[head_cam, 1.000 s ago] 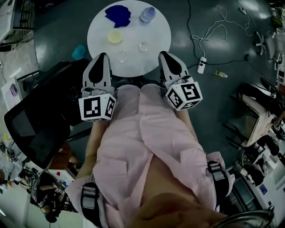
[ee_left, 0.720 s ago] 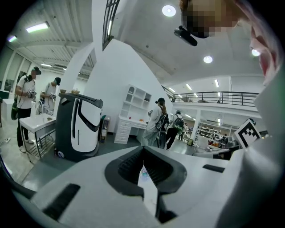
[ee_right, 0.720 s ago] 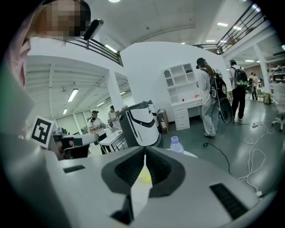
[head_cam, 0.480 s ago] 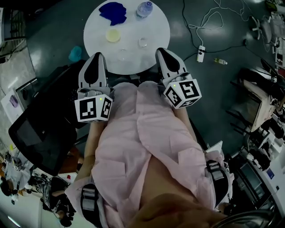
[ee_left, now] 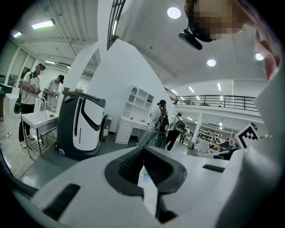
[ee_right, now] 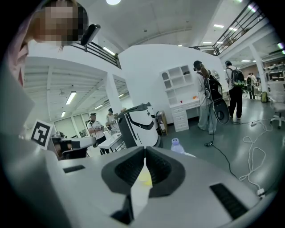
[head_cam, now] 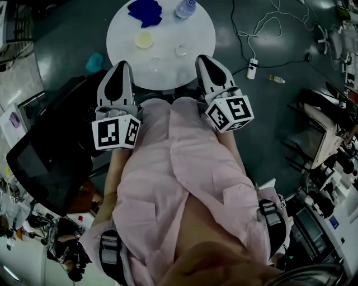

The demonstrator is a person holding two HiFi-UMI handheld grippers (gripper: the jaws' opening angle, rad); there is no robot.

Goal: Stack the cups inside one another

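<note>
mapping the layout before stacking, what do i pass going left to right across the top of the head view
teal object on the floor → yellow cup → right clear cup → power strip → small yellowish object on the floor

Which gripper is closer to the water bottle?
Right. The right gripper is at the table's near edge, almost in line with the water bottle; the left gripper is farther, off to the left.
</note>
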